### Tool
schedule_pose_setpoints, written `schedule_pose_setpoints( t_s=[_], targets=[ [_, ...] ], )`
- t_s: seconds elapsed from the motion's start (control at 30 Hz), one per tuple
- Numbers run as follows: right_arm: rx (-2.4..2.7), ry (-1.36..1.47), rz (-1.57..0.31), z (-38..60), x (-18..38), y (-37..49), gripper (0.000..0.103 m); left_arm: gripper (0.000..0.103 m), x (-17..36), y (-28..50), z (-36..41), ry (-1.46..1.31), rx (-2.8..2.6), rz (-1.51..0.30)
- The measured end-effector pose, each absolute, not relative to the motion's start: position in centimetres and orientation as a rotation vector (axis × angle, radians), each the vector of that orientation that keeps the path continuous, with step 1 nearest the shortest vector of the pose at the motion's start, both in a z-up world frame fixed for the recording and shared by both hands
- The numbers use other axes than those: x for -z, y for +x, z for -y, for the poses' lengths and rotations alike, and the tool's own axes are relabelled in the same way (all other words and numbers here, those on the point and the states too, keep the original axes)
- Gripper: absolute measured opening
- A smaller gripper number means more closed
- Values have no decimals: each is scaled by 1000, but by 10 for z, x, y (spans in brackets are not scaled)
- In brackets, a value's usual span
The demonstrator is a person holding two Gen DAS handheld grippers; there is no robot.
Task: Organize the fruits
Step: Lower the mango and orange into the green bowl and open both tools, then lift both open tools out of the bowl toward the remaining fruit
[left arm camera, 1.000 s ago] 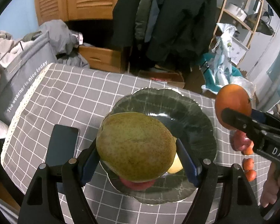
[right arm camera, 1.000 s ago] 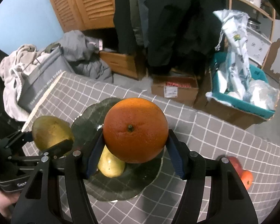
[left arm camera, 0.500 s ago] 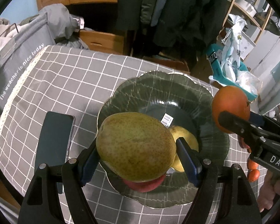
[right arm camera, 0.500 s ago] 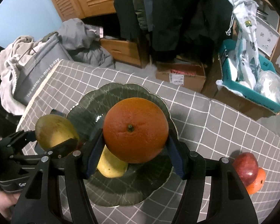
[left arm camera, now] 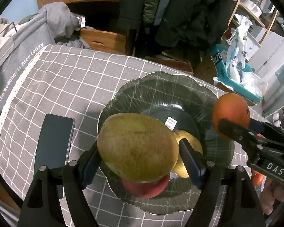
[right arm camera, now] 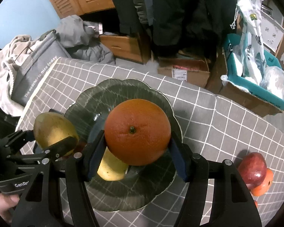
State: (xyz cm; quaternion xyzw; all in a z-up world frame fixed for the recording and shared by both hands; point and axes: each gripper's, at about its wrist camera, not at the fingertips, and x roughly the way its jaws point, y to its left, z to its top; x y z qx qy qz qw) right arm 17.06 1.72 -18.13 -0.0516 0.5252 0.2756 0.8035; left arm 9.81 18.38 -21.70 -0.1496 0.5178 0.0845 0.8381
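On your tabletop the plate sits at the centre. In it lie a pear and, toward six o'clock, an apple. Your left tool holds a mango over the plate's six o'clock side; your right tool holds an orange over its middle. A phone lies at nine o'clock beside the plate.

— How is the left gripper held?

— It is pointed steeply downward, with its blue pads pressed against both sides of a large fruit.

— And the right gripper?

— It is angled downward likewise, clamped on a round fruit. A hand is seen behind its handle, at the frame's lower right edge.
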Motion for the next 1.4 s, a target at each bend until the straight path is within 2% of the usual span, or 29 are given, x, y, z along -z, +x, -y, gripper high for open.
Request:
schedule_pose_setpoints(
  t_s=[0.13,0.73,0.87,1.4],
  targets=[
    [-582,-100,-1148,-16,187,173,65,85,218,99,-186,-300,-213,-1107],
    [-556,-127,-1212,-22,207,177,69,85,213,96,-183,-303,-197,-1096],
    [-575,-117,-1135,-22,190,175,81,85,212,94,-184,-308,-200,-1093],
    [-498,-150,-1053,-1,152,171,81,85,189,87,-173,-302,-171,-1046]
  ],
)
